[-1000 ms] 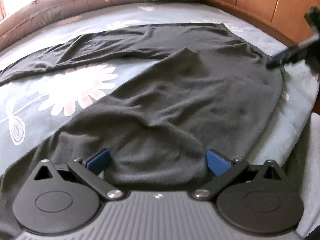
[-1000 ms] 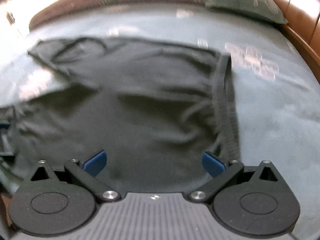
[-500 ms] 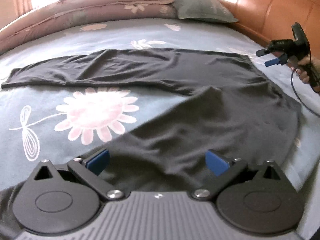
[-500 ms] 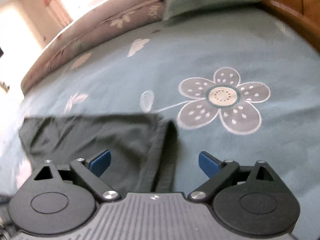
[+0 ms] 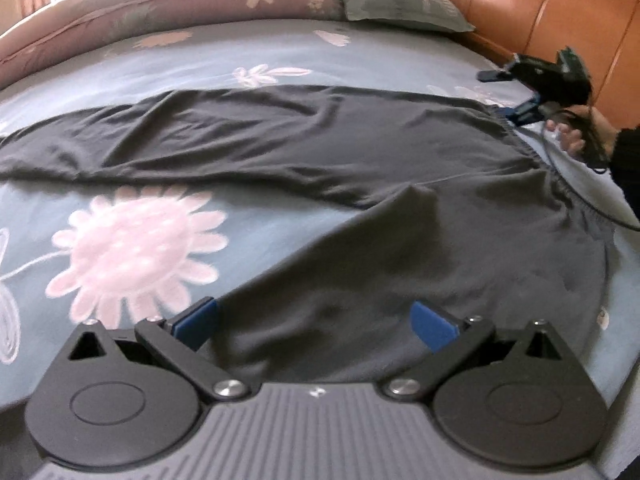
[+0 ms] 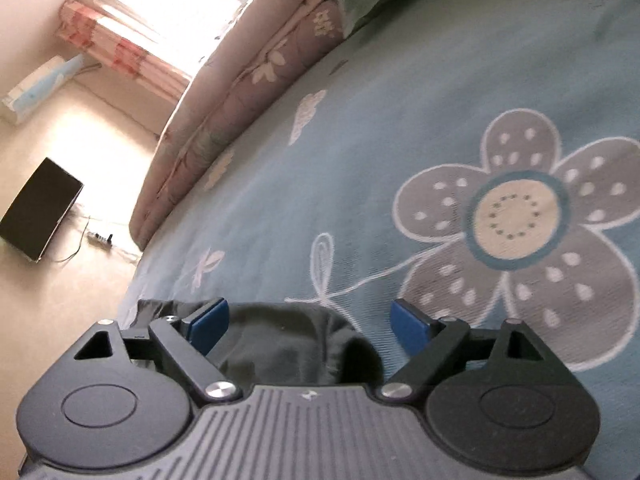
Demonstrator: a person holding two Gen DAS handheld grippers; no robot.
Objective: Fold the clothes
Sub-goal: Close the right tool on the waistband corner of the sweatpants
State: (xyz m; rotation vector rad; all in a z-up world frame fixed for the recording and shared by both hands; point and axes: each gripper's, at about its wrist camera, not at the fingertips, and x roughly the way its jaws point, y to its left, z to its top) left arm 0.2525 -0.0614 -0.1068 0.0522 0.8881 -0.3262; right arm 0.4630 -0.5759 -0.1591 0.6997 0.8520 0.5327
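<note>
Black trousers lie spread on the blue flowered bedsheet, one leg stretched to the left, the other running toward me. My left gripper is open just above the near leg, with cloth below its blue pads and nothing held. In the left wrist view my right gripper hovers open at the far right corner of the waistband, held by a hand. In the right wrist view my right gripper stands open over a corner of the black cloth.
A rolled pink quilt and a green pillow lie along the far side of the bed. A wooden headboard rises at the right. Beyond the bed's left edge is floor with a dark panel and a power strip.
The right gripper swung from over the trousers' middle out to the far waistband corner. The left wrist view pulled back and rose, showing more of the bed.
</note>
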